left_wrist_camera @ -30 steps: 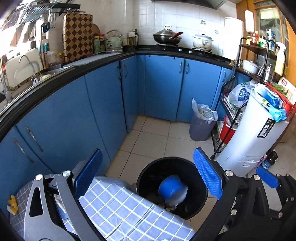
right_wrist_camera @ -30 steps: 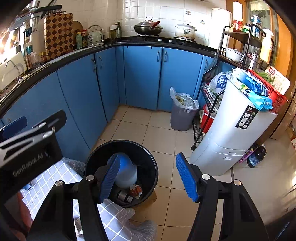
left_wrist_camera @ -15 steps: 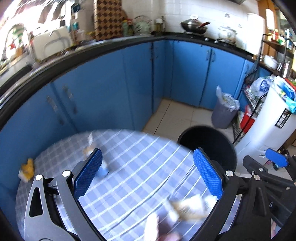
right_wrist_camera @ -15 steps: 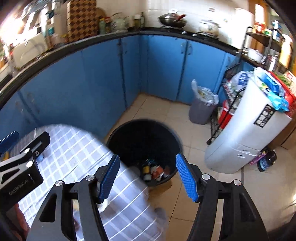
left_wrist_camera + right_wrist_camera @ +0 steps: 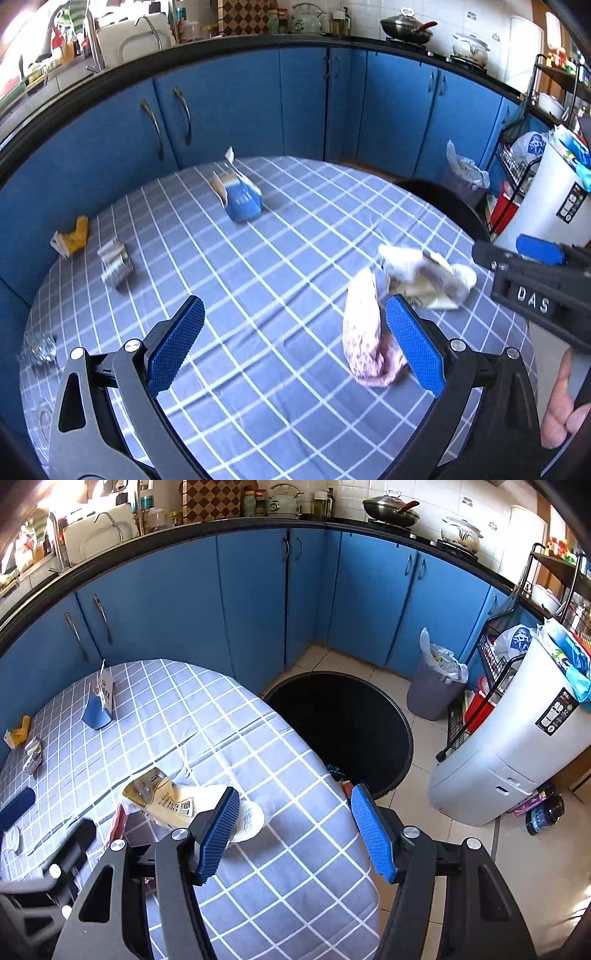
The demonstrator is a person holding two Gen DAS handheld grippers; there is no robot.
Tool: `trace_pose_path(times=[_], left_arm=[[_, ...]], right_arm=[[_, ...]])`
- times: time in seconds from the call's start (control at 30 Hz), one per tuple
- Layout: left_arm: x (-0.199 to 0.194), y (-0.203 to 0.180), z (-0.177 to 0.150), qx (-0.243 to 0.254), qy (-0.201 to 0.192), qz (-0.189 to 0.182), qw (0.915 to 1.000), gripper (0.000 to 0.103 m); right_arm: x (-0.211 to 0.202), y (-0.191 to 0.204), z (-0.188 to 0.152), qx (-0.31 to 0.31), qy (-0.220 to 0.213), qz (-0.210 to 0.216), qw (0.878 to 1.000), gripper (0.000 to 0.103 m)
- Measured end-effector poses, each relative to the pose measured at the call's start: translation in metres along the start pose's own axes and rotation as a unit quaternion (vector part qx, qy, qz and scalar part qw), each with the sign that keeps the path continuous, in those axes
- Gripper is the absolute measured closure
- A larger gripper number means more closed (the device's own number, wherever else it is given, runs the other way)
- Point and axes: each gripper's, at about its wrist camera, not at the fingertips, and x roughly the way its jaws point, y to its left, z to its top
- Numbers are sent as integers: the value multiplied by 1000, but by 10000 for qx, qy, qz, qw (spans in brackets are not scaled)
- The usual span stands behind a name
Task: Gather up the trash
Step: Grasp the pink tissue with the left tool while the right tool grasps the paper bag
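Observation:
My left gripper is open and empty above the checked tablecloth. A pink crumpled wrapper lies by its right finger. A cream and white crumpled bag lies just beyond, also in the right wrist view. A blue carton, a yellow scrap, a silver crushed wrapper and clear plastic lie on the table. My right gripper is open and empty over the table's right edge, near the black bin.
Blue cabinets curve behind the table. A grey lined bin, a wire rack and a white appliance stand on the tiled floor at right. The right gripper's body shows in the left wrist view.
Both grippers have swung back from over the black bin to above the table. The left now faces the scattered trash; both stay open and empty.

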Motion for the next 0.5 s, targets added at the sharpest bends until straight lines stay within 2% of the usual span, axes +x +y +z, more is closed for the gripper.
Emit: trace_pose_path(times=[0.23,0.3,0.37,0.47,0.5], left_arm=[[15,-15,-5,292,-8,19,9996,6],[20,-12,-6,252,74,43,9996,18],[26,-6,-7,183,230,80,9995,54],[28,8,-11,-1,360,22,9993,67],[26,12,-11,-11,361,78,9993,68]], right_arm=[[1,5,-6,-116,-32,27,9999,41],[1,8,-6,-143,-40,61,9999,41],[0,11,-5,-191,-54,114,9997,41],[-1,21,-4,-289,-74,250,9992,41],[-1,26,-4,-344,-82,309,9989,41]])
